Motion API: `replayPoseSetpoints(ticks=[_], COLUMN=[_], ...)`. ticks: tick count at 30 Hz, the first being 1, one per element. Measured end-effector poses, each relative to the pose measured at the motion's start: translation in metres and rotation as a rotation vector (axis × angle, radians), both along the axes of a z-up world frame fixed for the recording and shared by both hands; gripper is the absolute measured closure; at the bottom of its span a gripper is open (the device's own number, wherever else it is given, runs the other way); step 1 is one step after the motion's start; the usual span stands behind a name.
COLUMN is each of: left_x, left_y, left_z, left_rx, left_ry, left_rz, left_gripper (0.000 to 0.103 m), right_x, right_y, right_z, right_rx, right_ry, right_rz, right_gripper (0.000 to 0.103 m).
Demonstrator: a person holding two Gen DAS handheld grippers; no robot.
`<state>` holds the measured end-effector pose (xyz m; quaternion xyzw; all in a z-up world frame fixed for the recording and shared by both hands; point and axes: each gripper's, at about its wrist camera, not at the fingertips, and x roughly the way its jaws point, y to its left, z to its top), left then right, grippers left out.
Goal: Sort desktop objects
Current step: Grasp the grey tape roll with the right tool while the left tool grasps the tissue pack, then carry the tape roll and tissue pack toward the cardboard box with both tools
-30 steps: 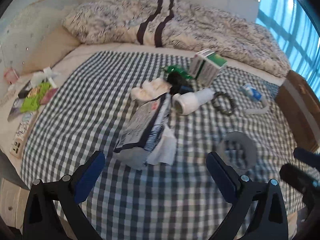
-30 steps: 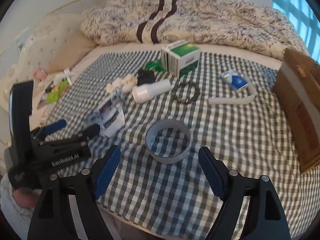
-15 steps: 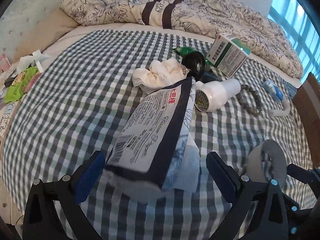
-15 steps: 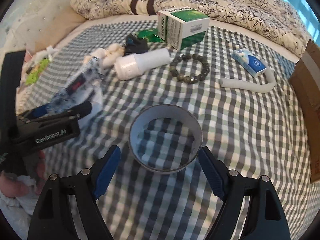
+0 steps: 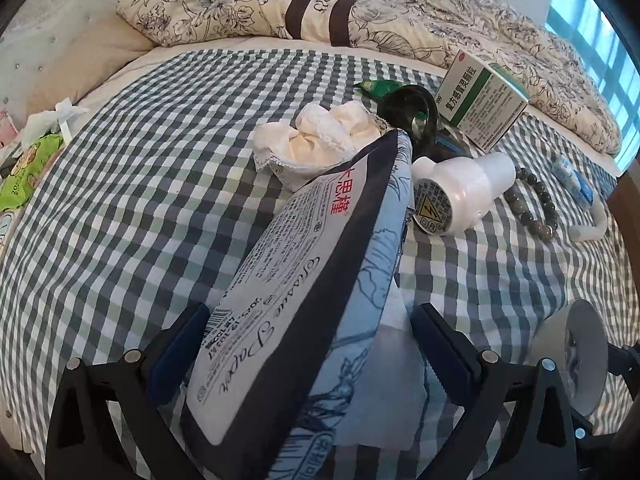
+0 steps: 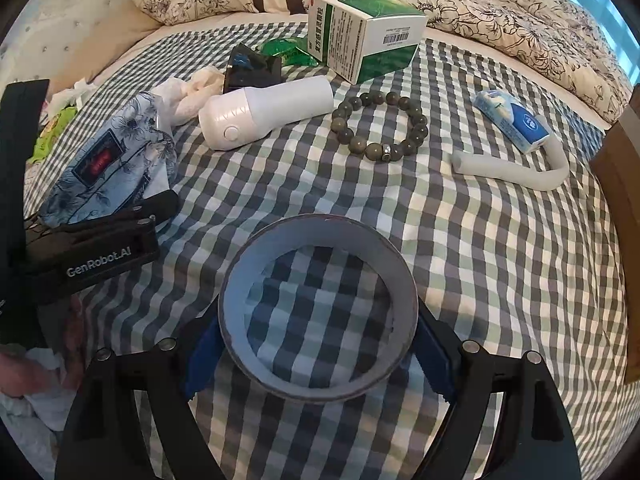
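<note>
Straddling a hollow grey ring (image 6: 318,312), blue-padded right tool (image 6: 318,354) gapes.

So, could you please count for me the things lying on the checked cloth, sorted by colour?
White or cream: 3, the handheld device, the bent tube, the crumpled cloth
Green: 3, the medicine box, the wrapper, the bead bracelet
Blue: 2, the tissue pack, the small packet
Grey: 1, the tape ring
Dark: 1, the glossy object
Total: 10

Left wrist view set low and close behind tissue pack (image 5: 304,300), faced across checked bedspread (image 5: 140,184) toward quilt (image 5: 360,4), right wrist view angled down, close over tape ring (image 6: 318,314), white bottle (image 6: 266,116), bead bracelet (image 6: 380,126) and medicine box (image 6: 364,34) shared by both.
</note>
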<state>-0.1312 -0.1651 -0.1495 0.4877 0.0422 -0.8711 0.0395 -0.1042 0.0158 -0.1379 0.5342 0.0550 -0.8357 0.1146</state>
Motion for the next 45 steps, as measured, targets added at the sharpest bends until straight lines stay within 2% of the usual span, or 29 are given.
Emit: replayPoseSetpoints(ticks=[1, 4, 6, 9, 17, 23, 32, 40, 45], left_x=[0.000, 0.002, 0.004, 0.009, 0.024, 0.035, 0.052, 0.067, 0.072], left_y=[-0.001, -0.004, -0.007, -0.011, 0.001, 0.019, 0.037, 0.077, 0.111], left_z=[0.000, 0.003, 0.006, 0.011, 0.038, 0.062, 0.090, 0.117, 0.134], left_rx=[0.002, -0.007, -0.006, 0.009, -0.086, -0.116, -0.124, -0.150, -0.136], left_ry=[0.001, 0.004, 0.007, 0.009, 0.055, 0.108, 0.148, 0.195, 0.225], left_rz=[0.002, 0.019, 0.024, 0.021, 0.027, -0.013, -0.036, -0.092, -0.135], left_gripper=[0.001, 0.019, 0.044, 0.057, 0.057, 0.057, 0.057, 0.057, 0.057], right_x=[0.001, 0.002, 0.005, 0.007, 0.011, 0.020, 0.036, 0.053, 0.061], right_y=[0.001, 0.003, 0.004, 0.006, 0.009, 0.014, 0.029, 0.061, 0.089], right_z=[0.001, 0.002, 0.004, 0.011, 0.030, 0.046, 0.076, 0.100, 0.116], right_rx=[-0.004, -0.006, 0.008, 0.012, 0.001, -0.014, -0.047, -0.072, -0.068], right_ry=[0.009, 0.028, 0.049, 0.077, 0.121, 0.143, 0.200, 0.250, 0.281], right_rz=[-0.007, -0.027, -0.035, -0.040, -0.043, -0.048, -0.065, -0.105, -0.140], right_gripper=[0.020, 0.021, 0.021, 0.021, 0.021, 0.021, 0.021, 0.021, 0.021])
